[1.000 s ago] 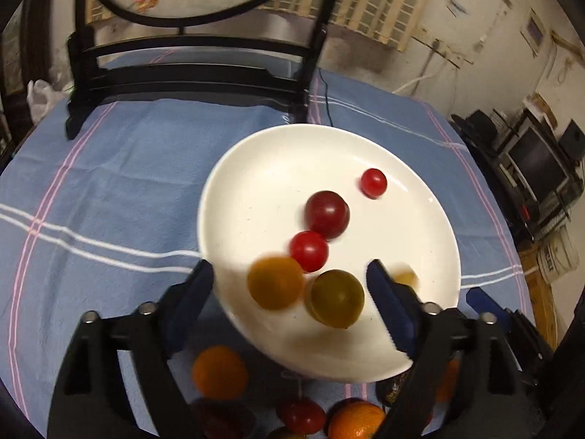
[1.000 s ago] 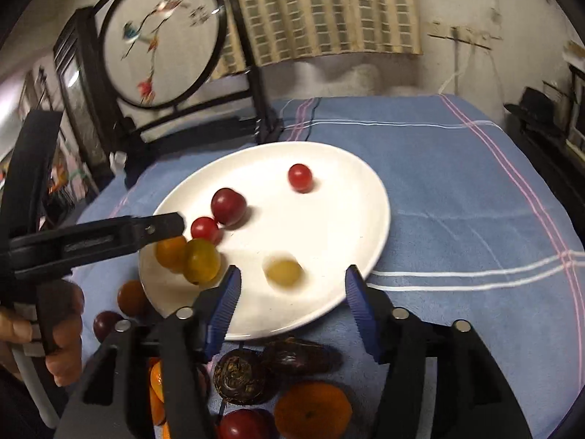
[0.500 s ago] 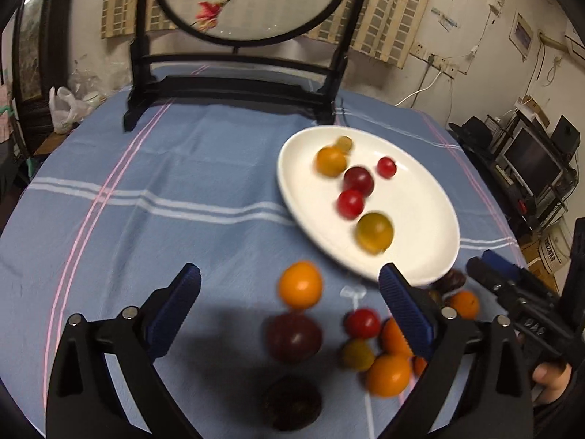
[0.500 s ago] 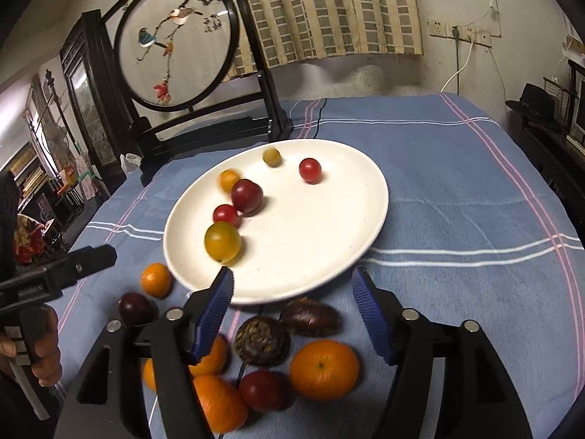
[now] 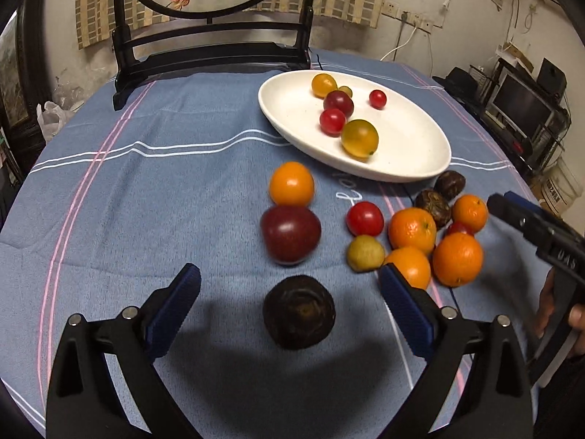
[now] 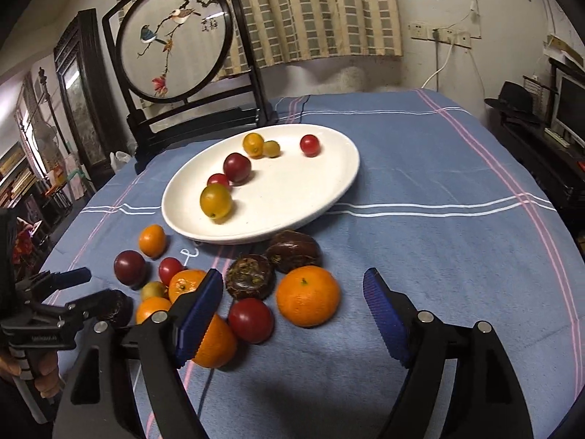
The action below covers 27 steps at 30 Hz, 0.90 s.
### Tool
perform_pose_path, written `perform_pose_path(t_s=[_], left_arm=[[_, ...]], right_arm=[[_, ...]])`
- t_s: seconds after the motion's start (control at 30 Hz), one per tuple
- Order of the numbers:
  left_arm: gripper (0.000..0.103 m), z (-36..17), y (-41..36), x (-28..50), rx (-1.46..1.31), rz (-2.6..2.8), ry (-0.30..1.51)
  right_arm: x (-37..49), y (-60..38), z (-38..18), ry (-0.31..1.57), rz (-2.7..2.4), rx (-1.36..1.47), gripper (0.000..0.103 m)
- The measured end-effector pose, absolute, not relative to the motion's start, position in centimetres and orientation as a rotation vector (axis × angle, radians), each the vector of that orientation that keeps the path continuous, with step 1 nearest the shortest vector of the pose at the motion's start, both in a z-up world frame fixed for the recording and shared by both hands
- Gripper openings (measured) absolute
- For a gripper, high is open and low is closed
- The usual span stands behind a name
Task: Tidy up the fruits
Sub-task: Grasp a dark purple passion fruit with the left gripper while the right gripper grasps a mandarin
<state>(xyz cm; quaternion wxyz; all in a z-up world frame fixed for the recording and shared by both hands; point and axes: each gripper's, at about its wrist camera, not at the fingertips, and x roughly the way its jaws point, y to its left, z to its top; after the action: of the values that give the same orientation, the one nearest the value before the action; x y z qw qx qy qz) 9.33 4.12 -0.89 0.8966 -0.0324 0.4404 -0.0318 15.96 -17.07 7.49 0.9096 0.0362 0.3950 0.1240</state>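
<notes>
A white plate [image 5: 409, 146] [image 6: 318, 194] on the blue cloth holds several small tomatoes, red, dark red and yellow. In front of it lie loose fruits: oranges [image 5: 412, 229] [image 6: 308, 295], a dark red plum [image 5: 290, 234], red tomatoes [image 5: 365, 218] [image 6: 251, 320] and dark brown water chestnuts [image 6: 250, 277]. My left gripper [image 5: 289, 309] is open and empty, with a dark water chestnut [image 5: 298, 317] on the cloth between its fingers. My right gripper [image 6: 292, 316] is open and empty, low over an orange and a red tomato.
A black wooden stand with a round embroidered screen [image 6: 175, 36] stands at the table's far edge behind the plate. The blue striped tablecloth [image 6: 457, 197] stretches to the right. Shelves with a monitor [image 5: 519, 106] stand beyond the table's right side.
My left gripper has drawn back from above the plate to the near side, over the loose fruits. My right gripper has also backed away from the plate. The tomatoes on the plate have rolled.
</notes>
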Motion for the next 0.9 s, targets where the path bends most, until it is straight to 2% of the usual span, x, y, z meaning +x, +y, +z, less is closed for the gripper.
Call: perform_pose_path(t_s=[0.43, 0.47, 0.5, 0.57, 0.83, 0.9], left_arm=[[0.095, -1.6, 2.6, 8.3, 0.007, -0.109, 0.939], [0.089, -1.8, 2.3, 8.3, 0.021, -0.118, 0.941], [0.078, -1.9, 2.2, 8.2, 0.028, -0.123, 0.945], [0.068, -2.4, 1.8, 8.4, 0.038, -0.144, 0.974], [0.064, -3.2, 1.4, 8.8, 0.091, -0.133, 0.975], [0.053, -3.2, 1.5, 8.8, 0.089, -0.125, 0.967]], right_arm=[[16.1, -17.3, 7.1, 0.831, 0.277, 0.065, 0.080], [16.0, -17.2, 7.3, 0.827, 0.280, 0.064, 0.080], [15.9, -17.2, 7.4, 0.820, 0.286, 0.062, 0.081], [15.7, -16.9, 7.6, 0.816, 0.298, 0.054, 0.081], [14.7, -14.8, 7.7, 0.858, 0.440, 0.020, 0.081], [14.6, -14.3, 7.3, 0.897, 0.477, 0.019, 0.081]])
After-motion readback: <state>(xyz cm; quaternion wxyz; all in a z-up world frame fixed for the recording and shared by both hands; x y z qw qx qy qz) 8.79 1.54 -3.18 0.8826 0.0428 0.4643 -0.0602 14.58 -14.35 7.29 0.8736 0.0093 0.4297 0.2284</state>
